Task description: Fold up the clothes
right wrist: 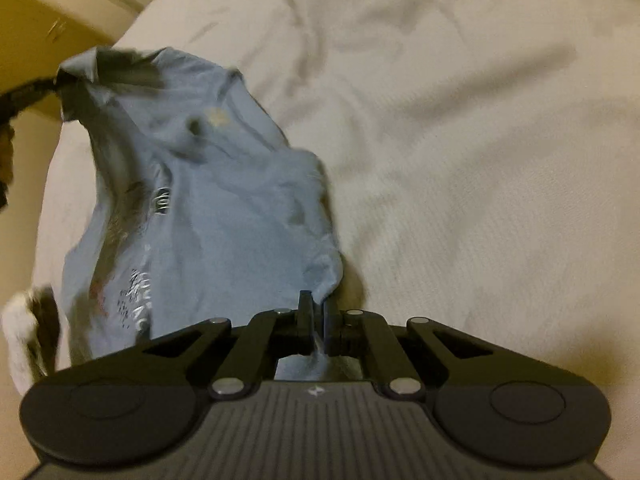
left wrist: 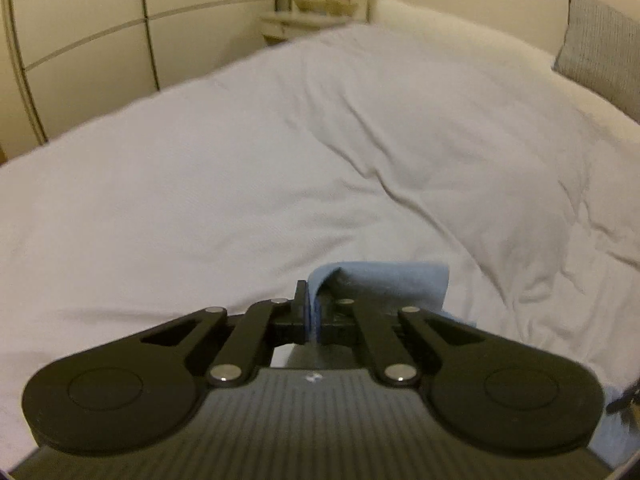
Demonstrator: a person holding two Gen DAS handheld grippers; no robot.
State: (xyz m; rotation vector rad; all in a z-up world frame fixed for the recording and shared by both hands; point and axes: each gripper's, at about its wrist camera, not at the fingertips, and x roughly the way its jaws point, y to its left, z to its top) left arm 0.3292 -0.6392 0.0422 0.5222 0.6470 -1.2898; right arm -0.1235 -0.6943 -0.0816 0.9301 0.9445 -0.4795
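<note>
Both tongs clamped on blue shirt (right wrist: 200, 200): left gripper (left wrist: 313, 312) pinches a folded edge, right gripper (right wrist: 316, 320) a corner. Light, limp fabric; grip hems.

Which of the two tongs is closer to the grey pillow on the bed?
Left, probably. The left tongs, shut on the blue shirt, face the grey pillow far across the bed. The right tongs show no pillow in view.
</note>
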